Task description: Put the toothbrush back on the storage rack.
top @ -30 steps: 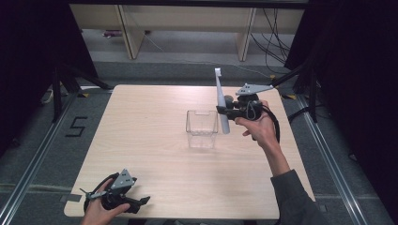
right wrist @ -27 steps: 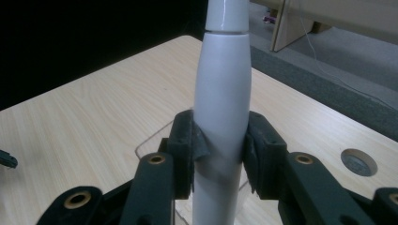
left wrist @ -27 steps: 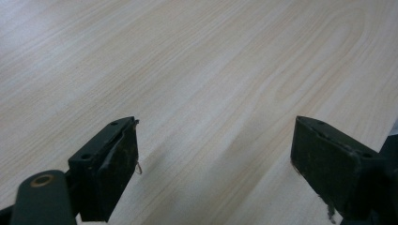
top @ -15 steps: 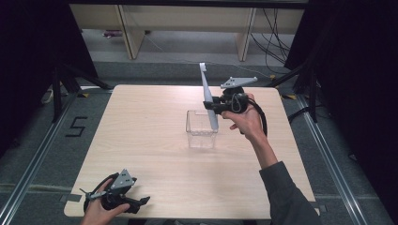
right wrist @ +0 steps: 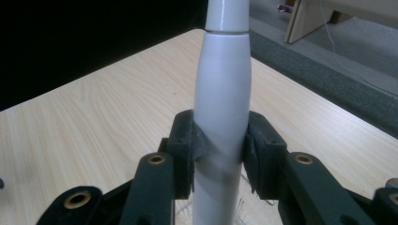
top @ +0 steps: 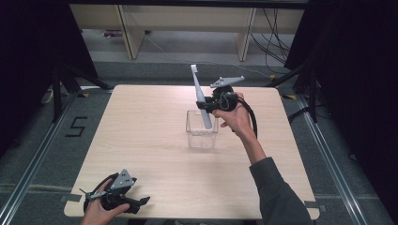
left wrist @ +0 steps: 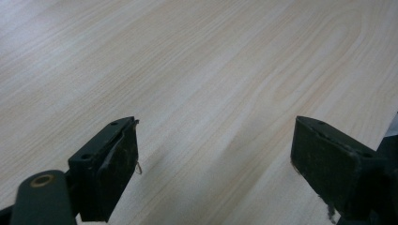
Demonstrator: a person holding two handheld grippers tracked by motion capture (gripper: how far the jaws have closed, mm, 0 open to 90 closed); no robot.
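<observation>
A: What does the right gripper (top: pixel 210 108) hold?

B: A white toothbrush (top: pixel 201 96). The jaws are clamped on the thick handle, one pad on each side, as the right gripper view shows on the toothbrush (right wrist: pixel 221 117). The handle passes between the pads; the neck and brush head rise above the gripper, tilted slightly.

A: And what is below that gripper?

B: A clear box (top: pixel 202 130) stands on the table (top: pixel 141 140) just under the gripper. The handle's lower end overlaps the box's rim in the high view; whether it is inside cannot be told.

A: The left gripper (top: pixel 141 202)?

B: It rests low at the table's near edge, well apart from the box. In the left gripper view its jaws stand wide apart with bare table (left wrist: pixel 211 84) between them.
</observation>
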